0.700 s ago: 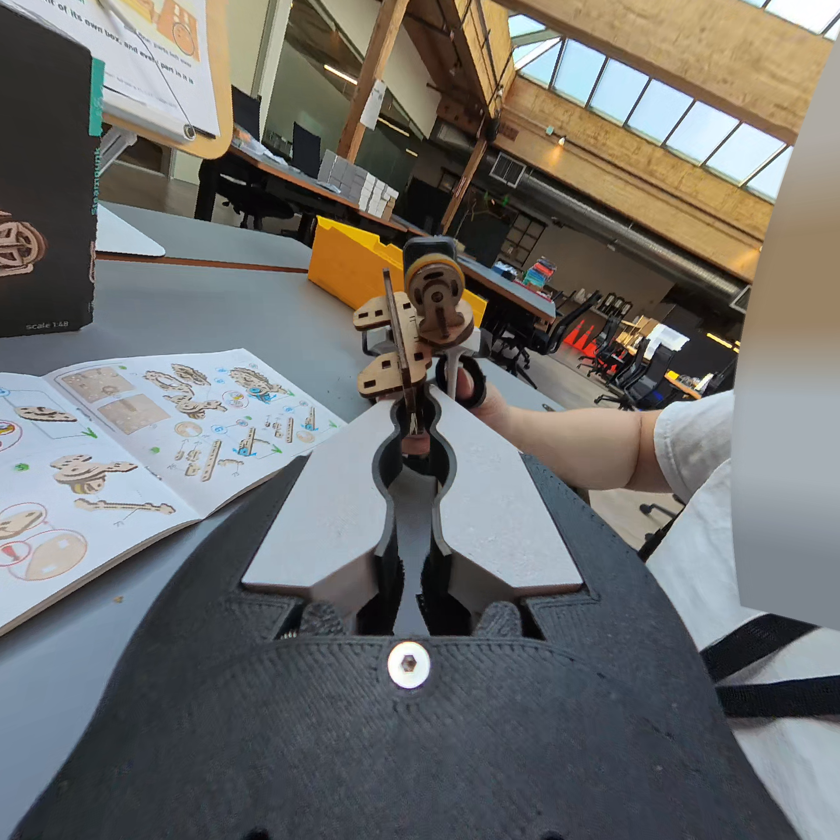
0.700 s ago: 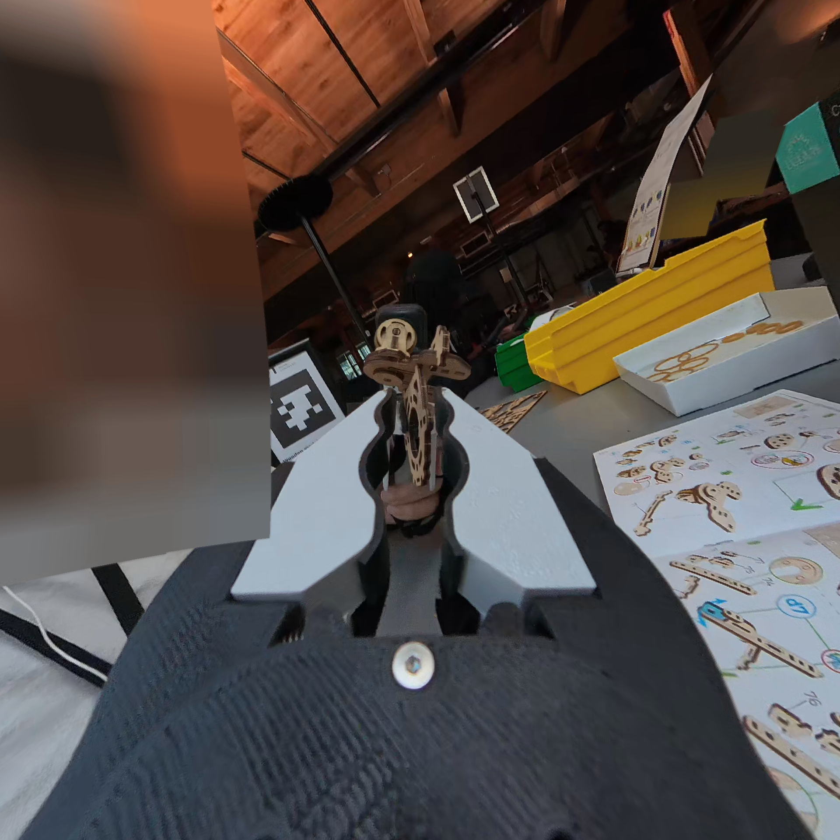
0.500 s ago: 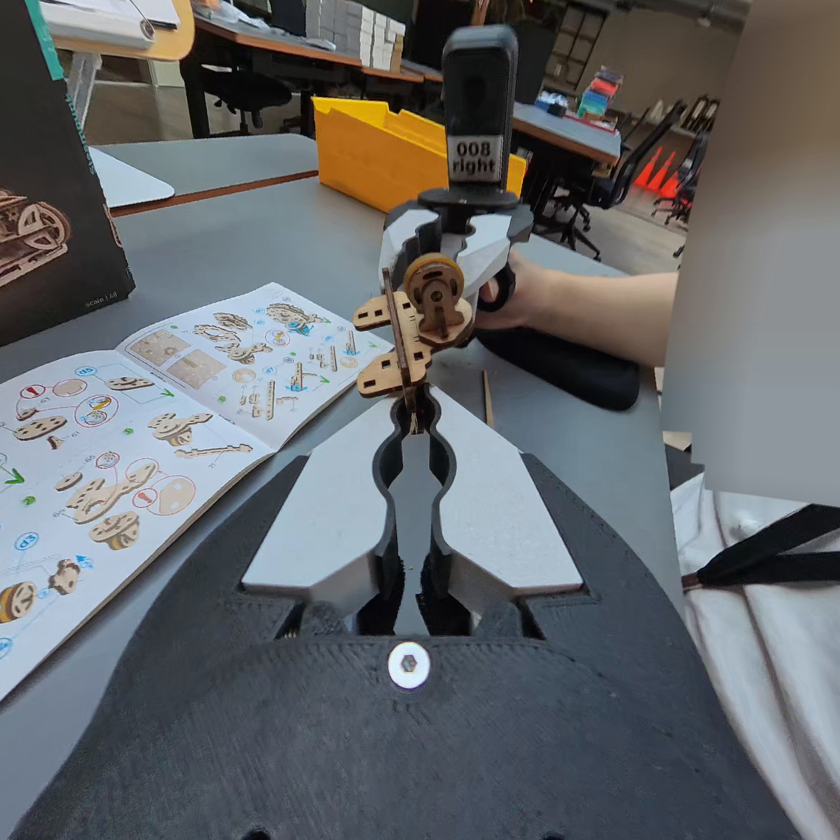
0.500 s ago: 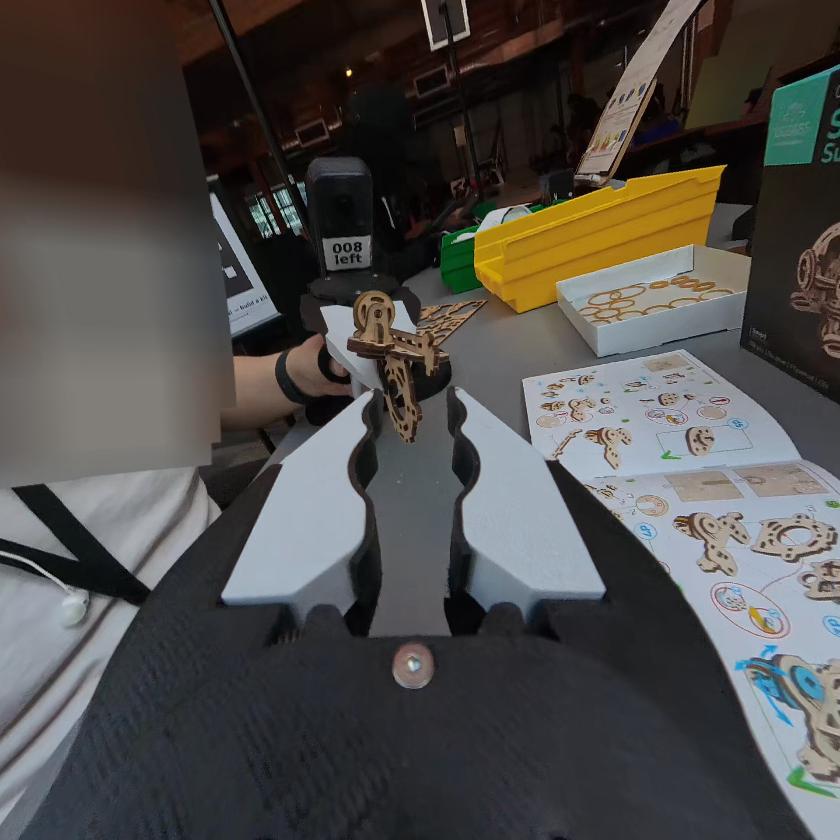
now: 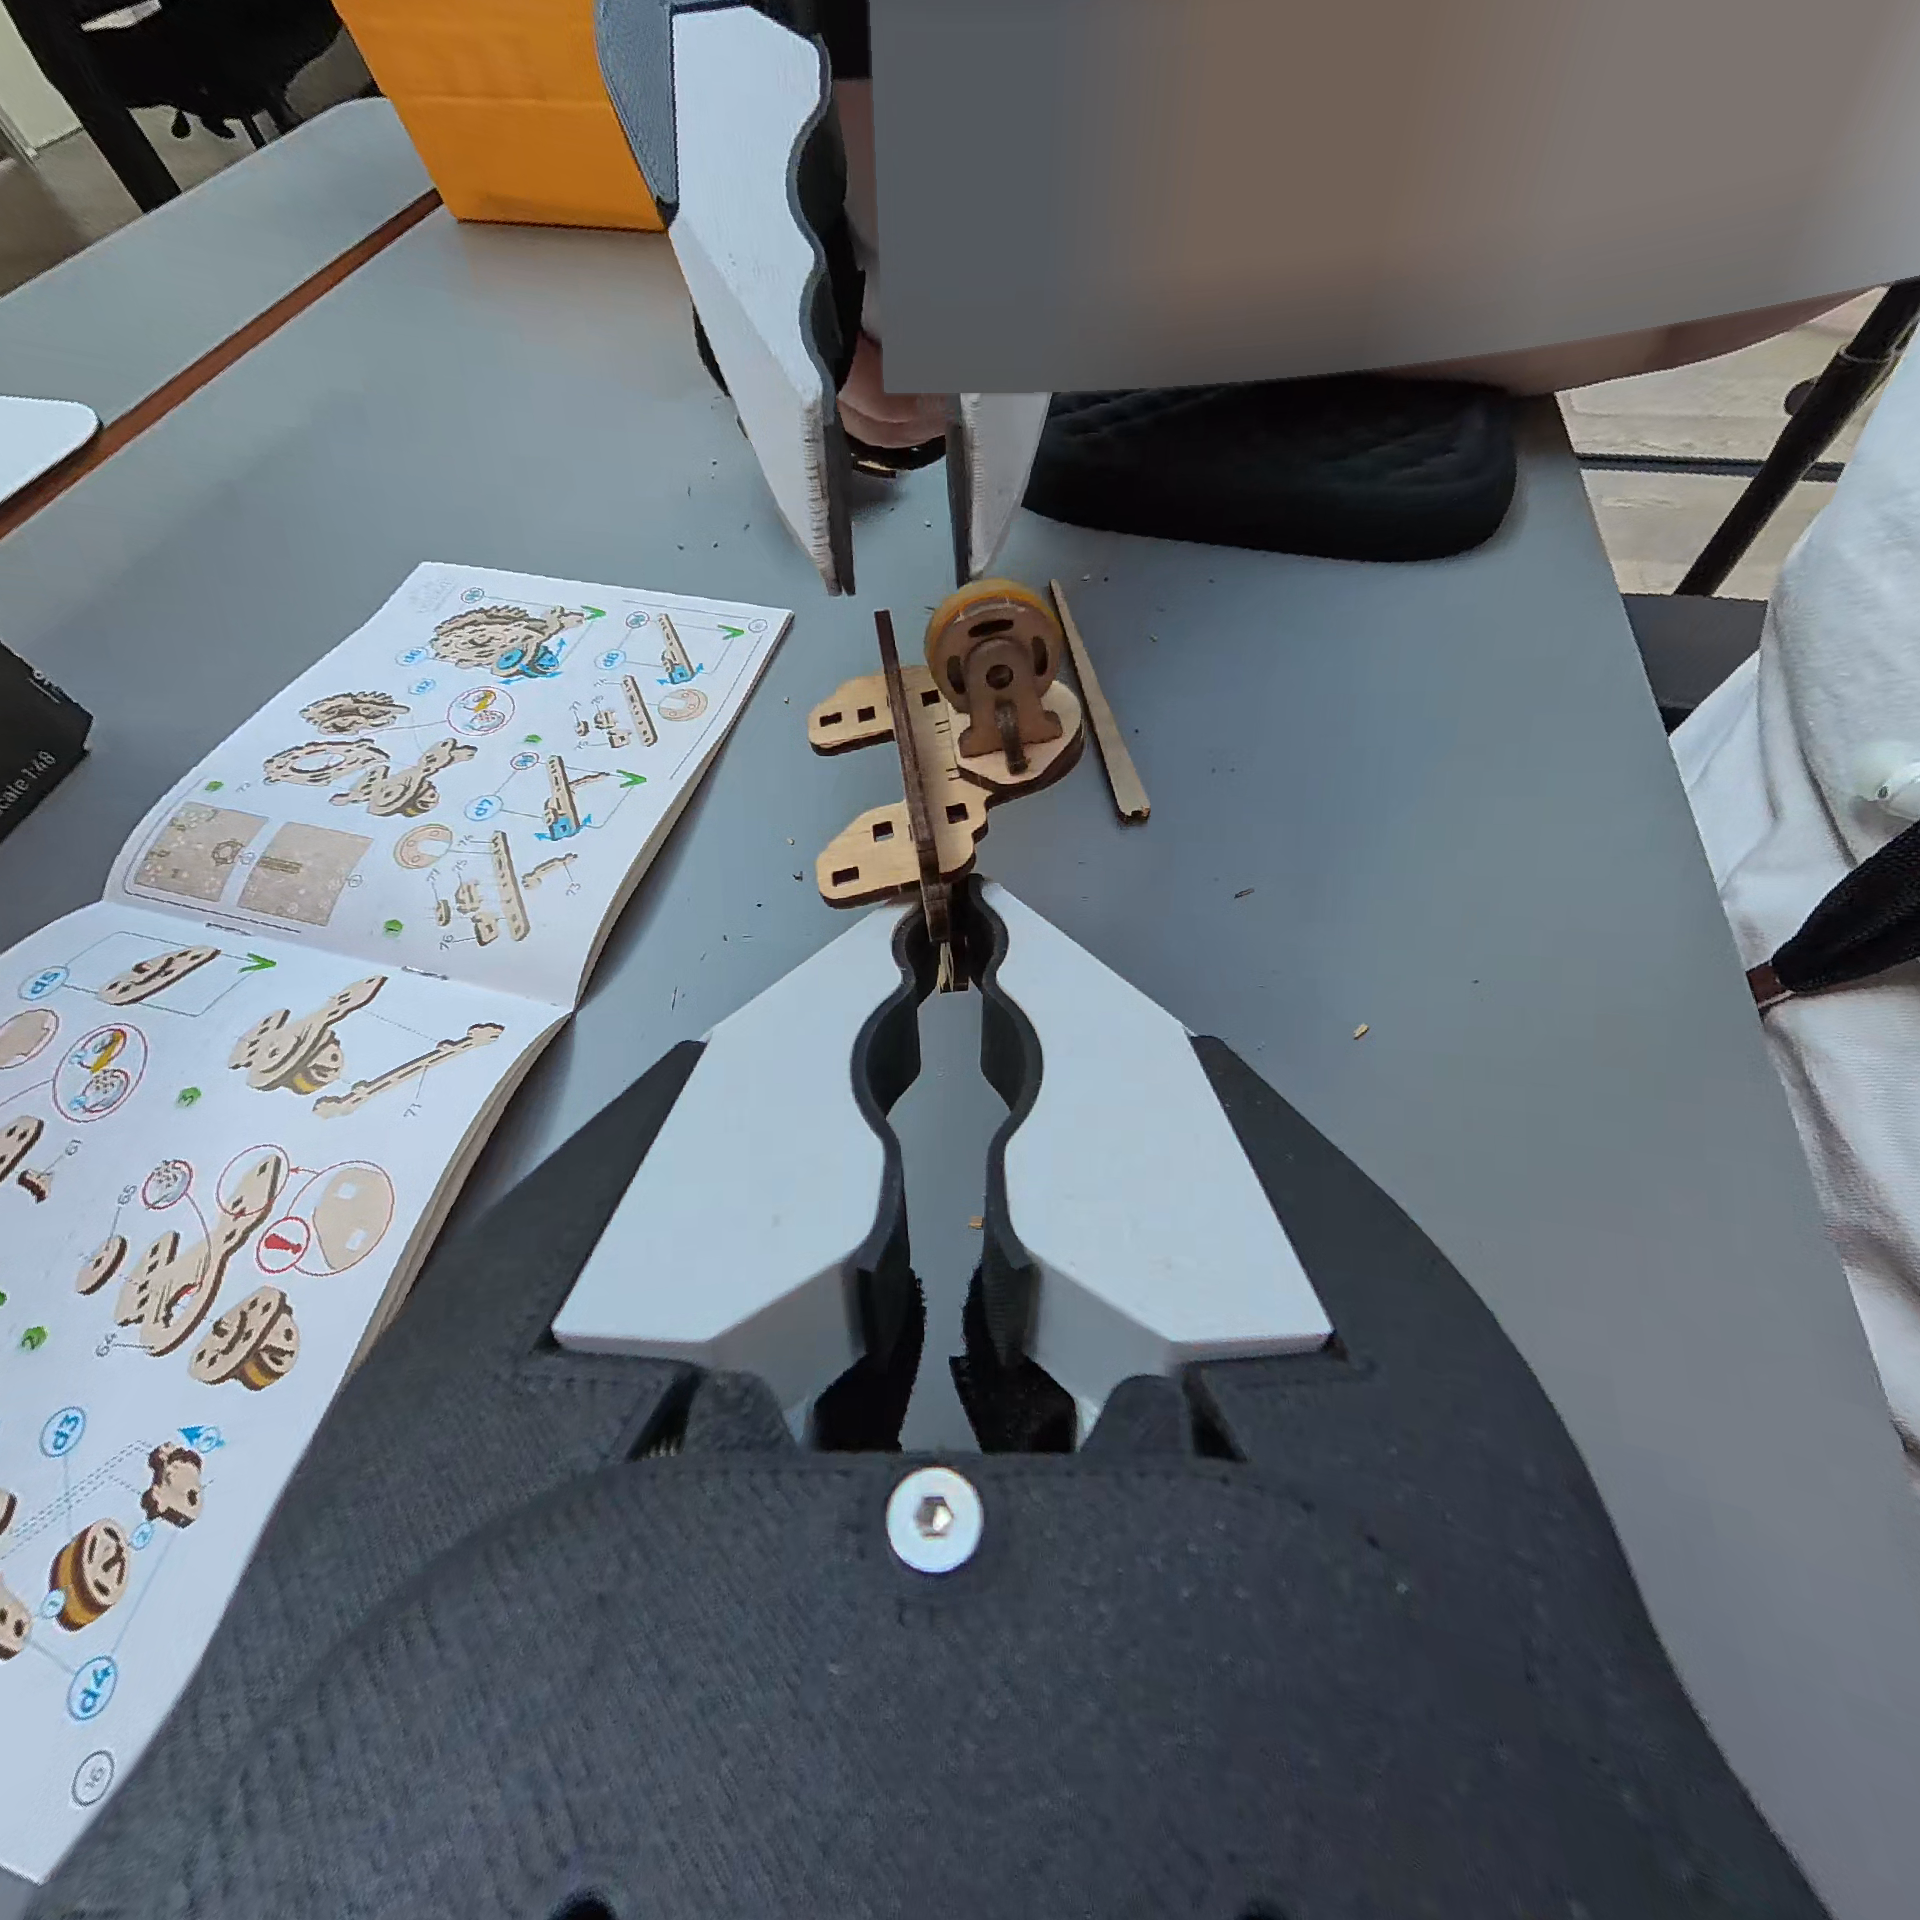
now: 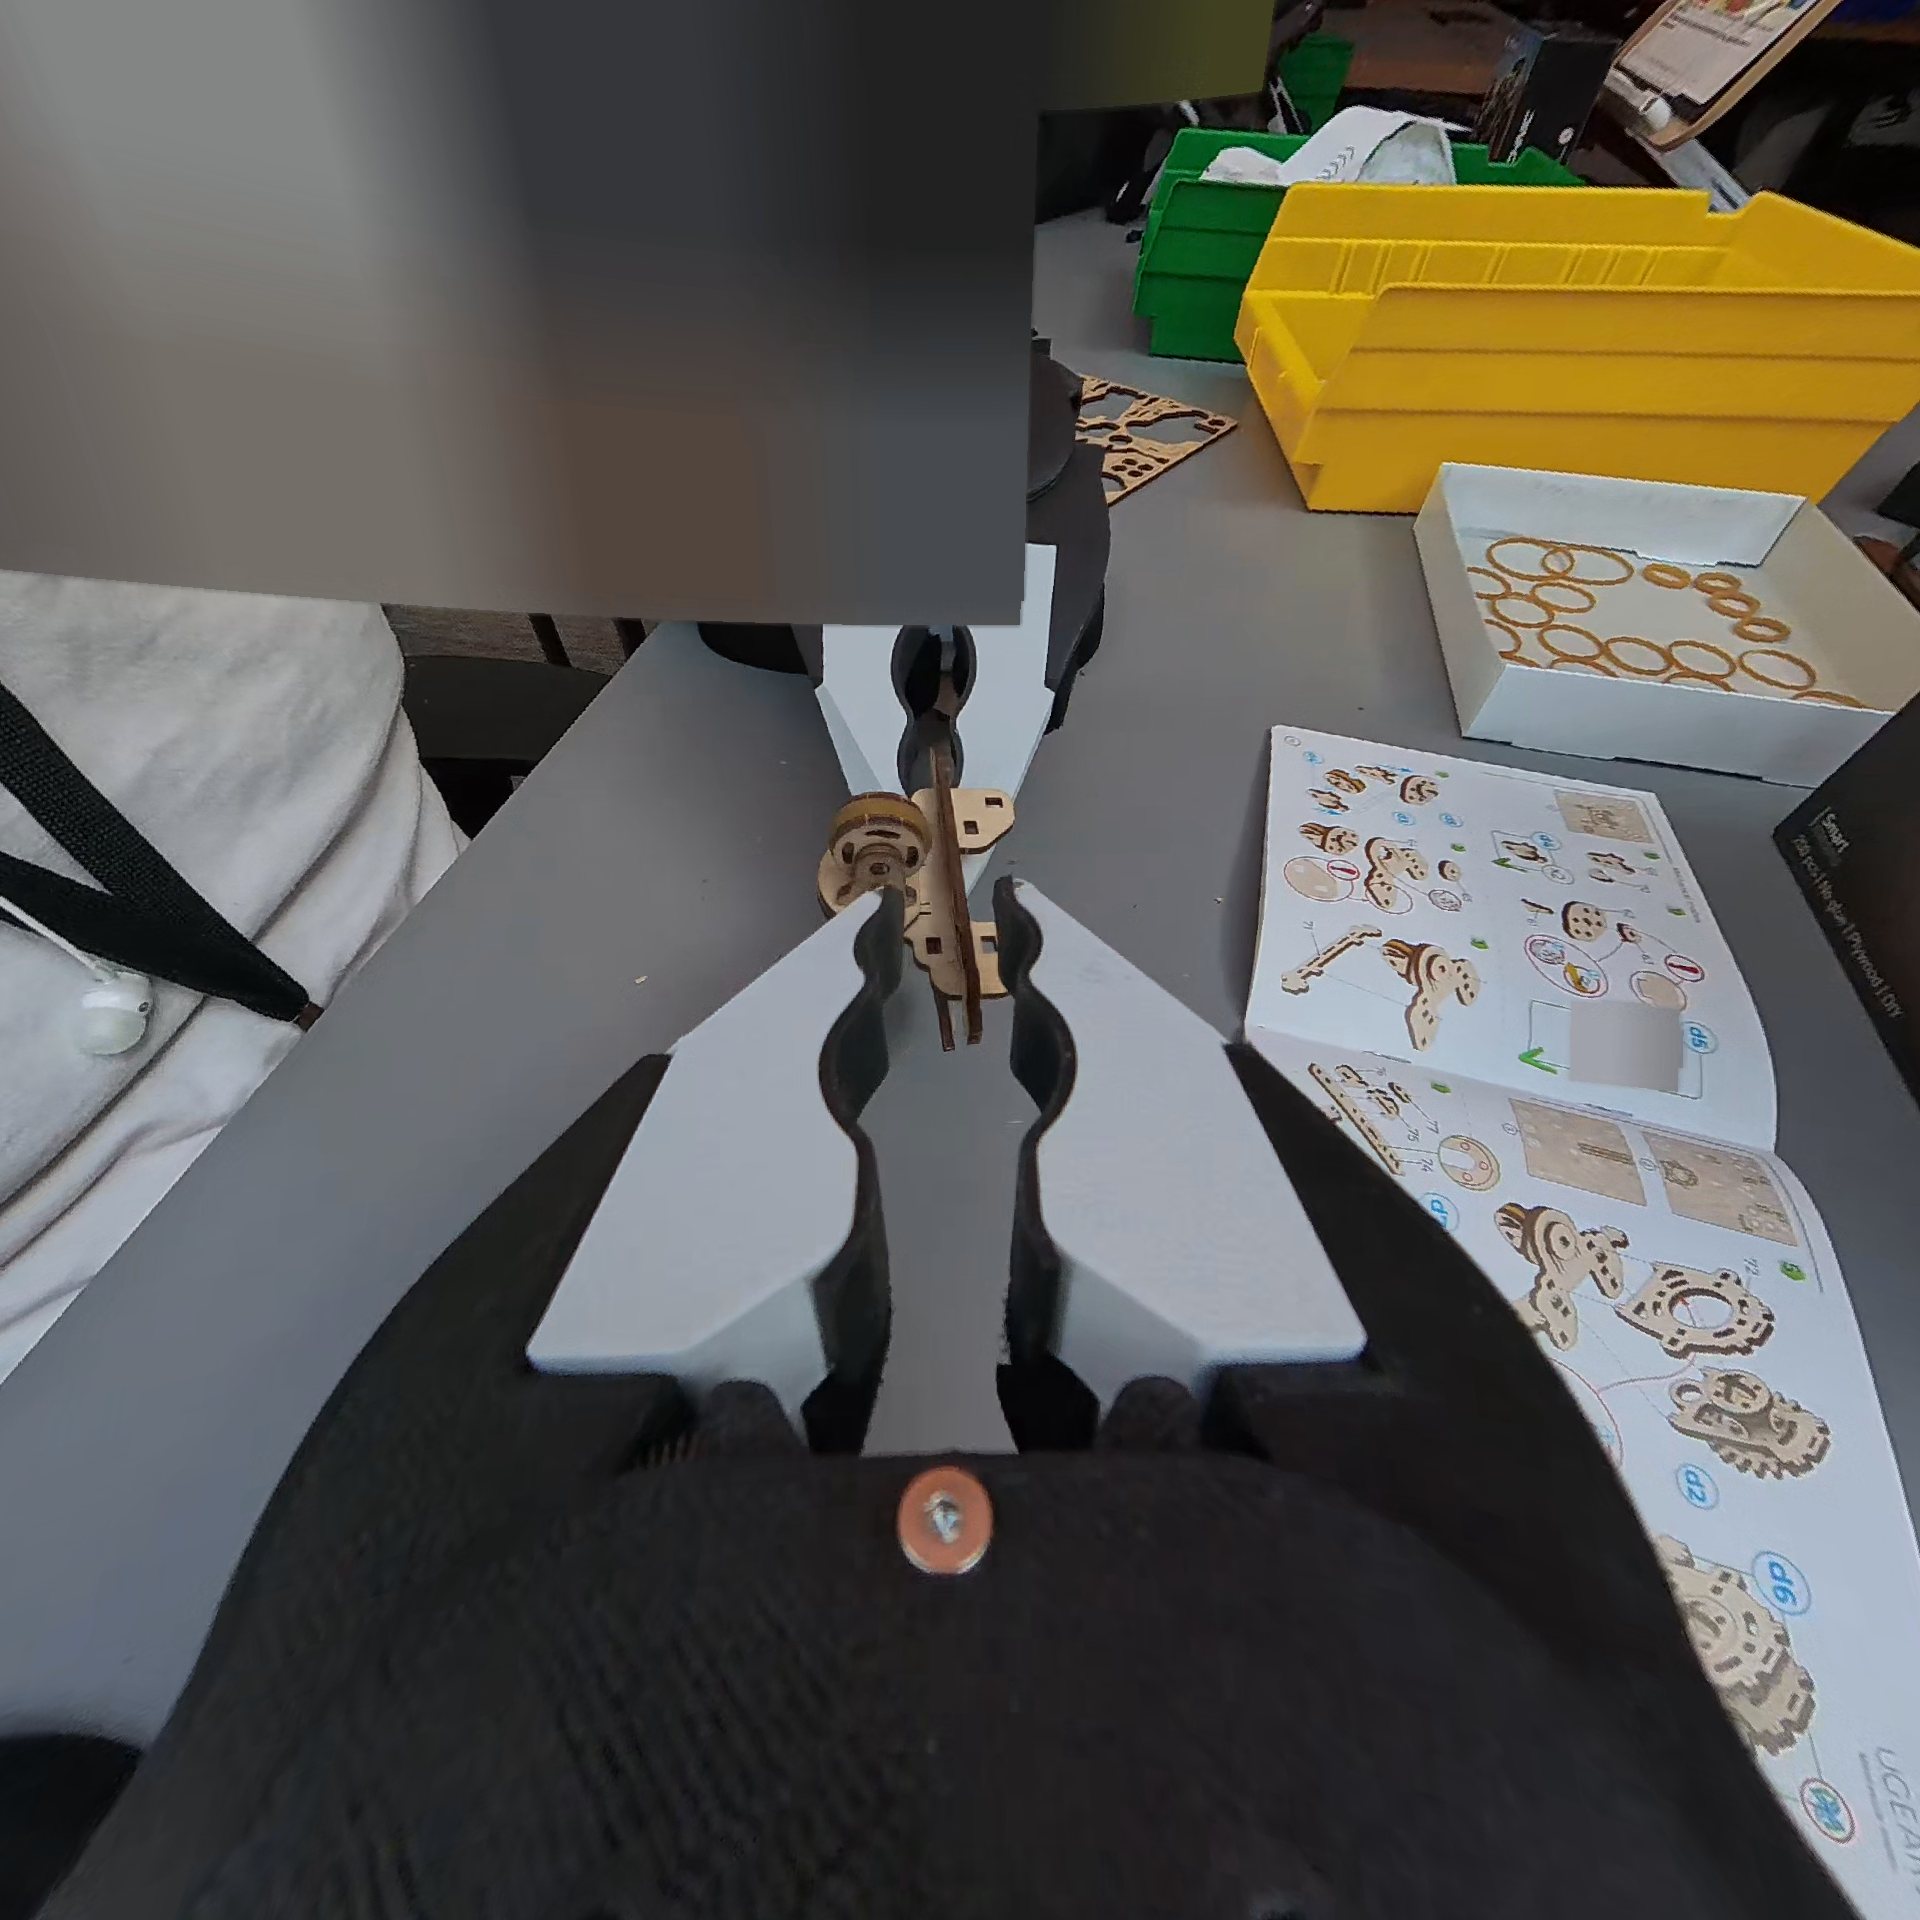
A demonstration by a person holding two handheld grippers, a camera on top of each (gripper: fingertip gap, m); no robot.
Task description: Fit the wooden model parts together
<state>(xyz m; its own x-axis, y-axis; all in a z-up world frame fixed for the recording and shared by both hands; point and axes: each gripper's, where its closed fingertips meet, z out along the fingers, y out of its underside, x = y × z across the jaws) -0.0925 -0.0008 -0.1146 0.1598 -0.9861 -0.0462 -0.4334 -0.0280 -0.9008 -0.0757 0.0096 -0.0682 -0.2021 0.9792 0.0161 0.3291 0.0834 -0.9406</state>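
The wooden model assembly [image 5: 940, 748] is several flat cut-out plates slotted crosswise, with a small yellow-rimmed wheel [image 5: 992, 644]. My left gripper [image 5: 943, 914] is shut on the edge of its upright thin plate and holds it low over the grey table. My right gripper [image 6: 948, 899] is open. The assembly [image 6: 914, 873] sits at its fingertips, the plate's end between the jaws with gaps on both sides. The right gripper [image 5: 899, 540] also shows in the left wrist view, just beyond the wheel. A thin wooden stick [image 5: 1099, 707] lies beside the assembly.
An open instruction booklet [image 5: 364, 831] [image 6: 1507, 935] lies beside the work spot. Behind stand a yellow bin [image 6: 1558, 343], a green bin [image 6: 1195, 239], a white tray [image 6: 1662, 717] of wooden rings, a punched wooden sheet [image 6: 1143, 426] and a black box [image 6: 1870, 883]. A black pad [image 5: 1247, 468] lies near the table's edge.
The right gripper has opened and let go of the assembly. Both grippers have tipped down, and the left one has lowered the assembly from mid-air to just over the table.
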